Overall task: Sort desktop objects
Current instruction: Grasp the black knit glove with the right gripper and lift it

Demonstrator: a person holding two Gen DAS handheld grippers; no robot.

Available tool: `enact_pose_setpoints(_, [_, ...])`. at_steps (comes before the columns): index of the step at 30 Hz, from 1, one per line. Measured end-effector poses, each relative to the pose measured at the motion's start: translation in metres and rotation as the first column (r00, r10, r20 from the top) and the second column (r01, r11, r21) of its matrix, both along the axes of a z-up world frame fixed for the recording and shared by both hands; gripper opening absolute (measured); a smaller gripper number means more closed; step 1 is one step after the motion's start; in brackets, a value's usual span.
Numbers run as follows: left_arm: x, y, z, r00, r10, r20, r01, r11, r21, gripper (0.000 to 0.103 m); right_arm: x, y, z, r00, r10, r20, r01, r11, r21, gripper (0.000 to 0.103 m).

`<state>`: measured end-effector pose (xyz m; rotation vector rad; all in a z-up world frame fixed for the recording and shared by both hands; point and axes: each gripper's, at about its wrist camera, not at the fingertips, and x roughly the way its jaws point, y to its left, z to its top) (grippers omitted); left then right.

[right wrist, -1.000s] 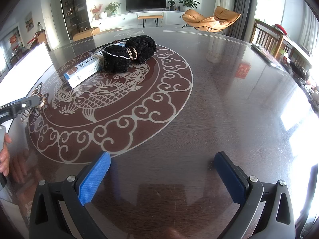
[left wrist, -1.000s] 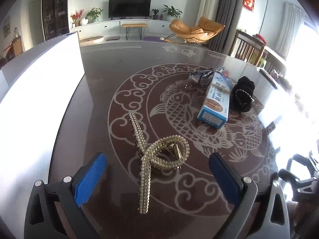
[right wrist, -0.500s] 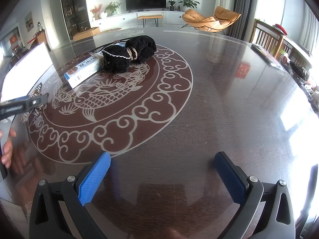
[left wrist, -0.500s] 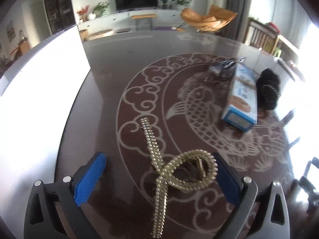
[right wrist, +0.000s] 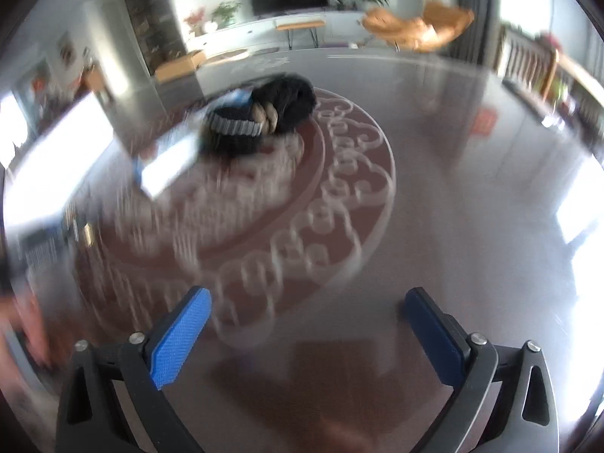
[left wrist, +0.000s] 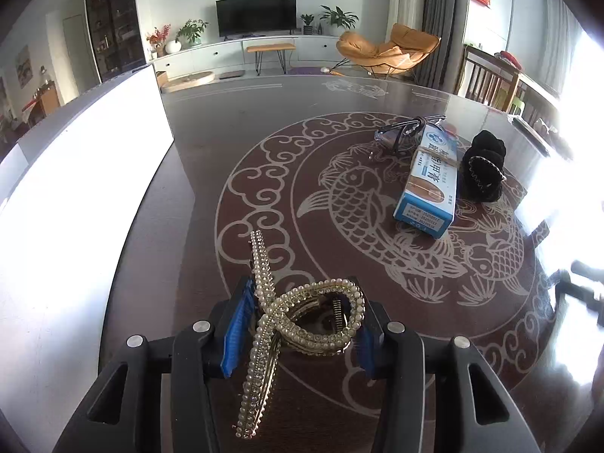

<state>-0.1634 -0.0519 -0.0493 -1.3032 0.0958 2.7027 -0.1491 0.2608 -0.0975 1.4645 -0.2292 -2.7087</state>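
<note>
In the left wrist view, our left gripper [left wrist: 302, 324] is closing its jaws around the pearl hair clip [left wrist: 298, 313], which lies on the dark table [left wrist: 234, 143] just inside the edge of the fish medallion. The blue pads sit against the clip's looped part, so we judge the grip is landing. The clip's long beaded tails stick out past the pads, and its spring is exposed; a squeeze on the curved loop could make it twist or pop out sideways. Farther off lie the blue box [left wrist: 428, 188], glasses [left wrist: 407, 132] and a black scrunchie [left wrist: 485, 170].

The right wrist view is blurred. Our right gripper [right wrist: 305, 336] is wide, jaws just beginning to close, nothing between them. It shows the black scrunchie [right wrist: 260, 120] but not the clip.
</note>
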Motion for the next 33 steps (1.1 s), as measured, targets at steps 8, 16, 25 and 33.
enact_pose_setpoints(8, [0.000,-0.002,-0.001,1.000,-0.001,0.000,0.001,1.000,-0.003,0.048,-0.120,-0.001,0.019,0.982,-0.163,0.095,0.184,0.942,-0.281,0.098])
enact_pose_setpoints(16, [-0.002,-0.003,-0.002,1.000,-0.002,0.000,0.002,1.000,-0.004,0.048,-0.136,-0.032,0.010,0.994,-0.081,0.068,0.087,0.993,-0.083,0.041])
enact_pose_setpoints(25, [0.002,-0.003,-0.001,1.000,-0.011,-0.001,0.011,1.000,0.011,0.047,-0.044,-0.043,0.028,0.995,0.092,0.036,-0.093,0.995,0.025,0.038])
enact_pose_setpoints(33, [0.053,-0.009,0.042,0.996,-0.069,-0.056,0.078,0.979,0.189,0.043,0.013,-0.072,0.097,0.966,0.251,-0.056,-0.248,0.967,0.060,0.038])
